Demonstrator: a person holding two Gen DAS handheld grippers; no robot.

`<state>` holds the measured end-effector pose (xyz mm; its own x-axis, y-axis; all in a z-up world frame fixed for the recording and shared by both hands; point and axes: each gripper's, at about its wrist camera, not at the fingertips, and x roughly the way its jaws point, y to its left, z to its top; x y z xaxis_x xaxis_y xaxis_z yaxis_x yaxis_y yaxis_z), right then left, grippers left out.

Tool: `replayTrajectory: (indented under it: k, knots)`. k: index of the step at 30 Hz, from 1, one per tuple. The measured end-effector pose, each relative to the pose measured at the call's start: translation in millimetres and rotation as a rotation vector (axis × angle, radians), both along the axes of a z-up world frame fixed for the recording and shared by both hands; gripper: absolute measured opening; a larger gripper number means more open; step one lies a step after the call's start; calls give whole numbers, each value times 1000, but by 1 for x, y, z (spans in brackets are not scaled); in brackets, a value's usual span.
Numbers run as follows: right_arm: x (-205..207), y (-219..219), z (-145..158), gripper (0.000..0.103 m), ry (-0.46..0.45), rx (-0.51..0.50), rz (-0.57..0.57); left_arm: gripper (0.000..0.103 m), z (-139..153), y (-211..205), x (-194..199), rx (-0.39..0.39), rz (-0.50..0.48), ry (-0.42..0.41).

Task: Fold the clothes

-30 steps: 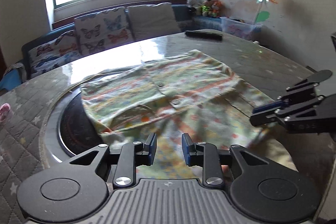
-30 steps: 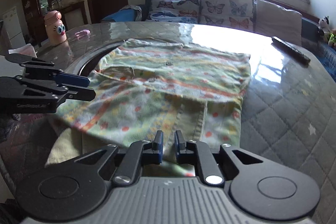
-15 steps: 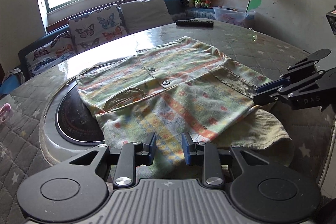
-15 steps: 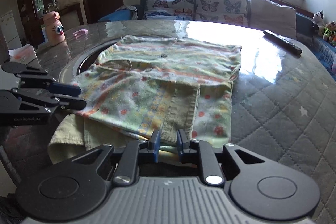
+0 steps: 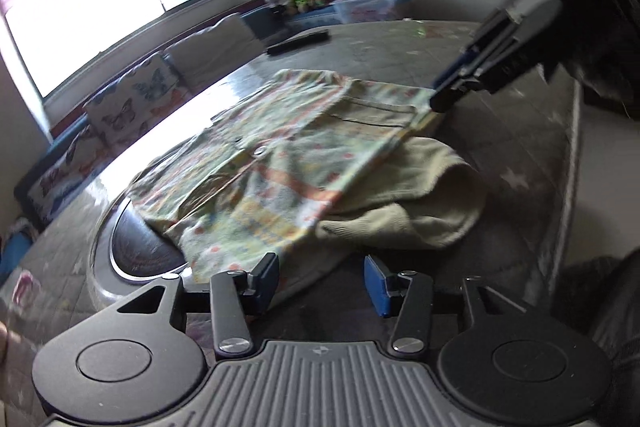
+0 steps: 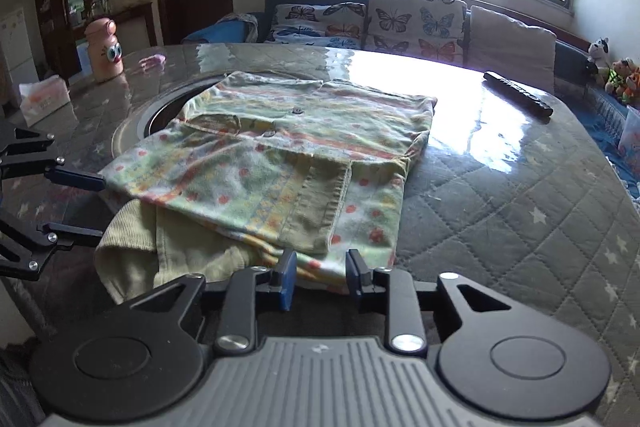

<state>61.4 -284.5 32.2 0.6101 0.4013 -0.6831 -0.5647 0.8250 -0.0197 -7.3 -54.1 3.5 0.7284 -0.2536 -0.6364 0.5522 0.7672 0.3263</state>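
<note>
Garment: the folded, pale green children's shirt with orange dots and stripes (image 6: 280,163) lay on the quilted grey surface (image 6: 500,211), partly over a dark round inset (image 5: 136,247).
Underlayer: a plain yellow-green ribbed part (image 5: 432,187) stuck out from beneath; whether it was a sleeve or a hem was hard to make out.
Left tool: the left tool (image 5: 322,283) had its blue pads spread and opening, the shirt's near edge just beyond them, not pinched.
Right tool: the right tool (image 6: 318,277) was opening too; cloth sat between the pads, but they were not pressing it.
Blur: the left view was smeared, so the buttons were barely readable.
Cut off: the black remote control (image 6: 518,99) lay far back on the surface.
</note>
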Motion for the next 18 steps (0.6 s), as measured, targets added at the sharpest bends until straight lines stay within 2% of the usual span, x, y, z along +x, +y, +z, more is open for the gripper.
replayTrajectory:
  k: [2, 5, 8, 10, 12, 13, 14, 18]
  knots:
    - [-6, 1, 0, 34, -6, -21, 24, 51, -5, -9, -1, 17, -38, -28]
    - [-12, 4, -1, 39, -9, -42, 54, 50, -4, -17, 4, -26, -69, -38]
    - [-17, 6, -2, 39, -11, -48, 84, 35, 2, -17, 14, -87, -59, -41]
    - [-19, 8, -3, 40, -12, -54, 110, 18, 8, -13, 24, -140, -25, -27]
    - [-21, 12, -4, 44, -17, -63, 137, 12, 15, -8, 35, -194, 13, -13]
    - [-21, 15, -5, 53, -28, -70, 153, 10, 18, -5, 40, -221, 31, -5]
    - [-22, 18, -5, 54, -41, -77, 170, 9, 21, -2, 46, -243, 48, 1]
    - [-19, 31, -5, 54, -67, -79, 217, 8, 26, 8, 66, -304, 91, 36]
